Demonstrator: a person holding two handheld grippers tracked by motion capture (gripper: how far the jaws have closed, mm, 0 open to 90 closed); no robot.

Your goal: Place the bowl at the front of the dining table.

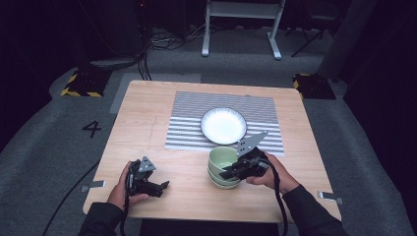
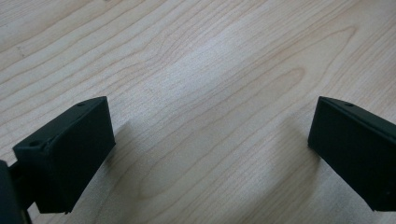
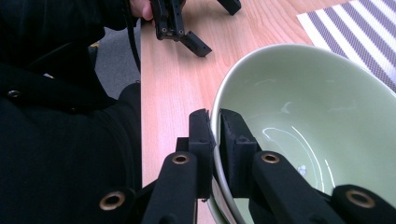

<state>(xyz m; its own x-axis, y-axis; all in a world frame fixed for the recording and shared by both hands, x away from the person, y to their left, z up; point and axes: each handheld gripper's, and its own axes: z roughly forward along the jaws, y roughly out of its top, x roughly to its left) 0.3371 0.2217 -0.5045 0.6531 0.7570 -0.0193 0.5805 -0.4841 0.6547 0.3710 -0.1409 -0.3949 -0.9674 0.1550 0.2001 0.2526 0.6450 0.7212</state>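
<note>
Green bowl stack, near desk edge, beside striped mat.
Right claw (image 3: 215,135) clenched on top green bowl's (image 3: 303,116) rim; left claw (image 2: 210,154) released over desk (image 1: 147,123); floor marked "4" (image 1: 92,129).

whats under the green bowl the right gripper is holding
Another pale green ceramic bowl is nested beneath the top green bowl, on the wooden table. Whether a third sits lower is hidden.

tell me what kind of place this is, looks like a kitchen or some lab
Most likely a lab or recording studio, not a kitchen: the wooden table stands alone on grey carpet with a painted number 4, hazard-striped floor blocks and loose cables behind it.
</note>
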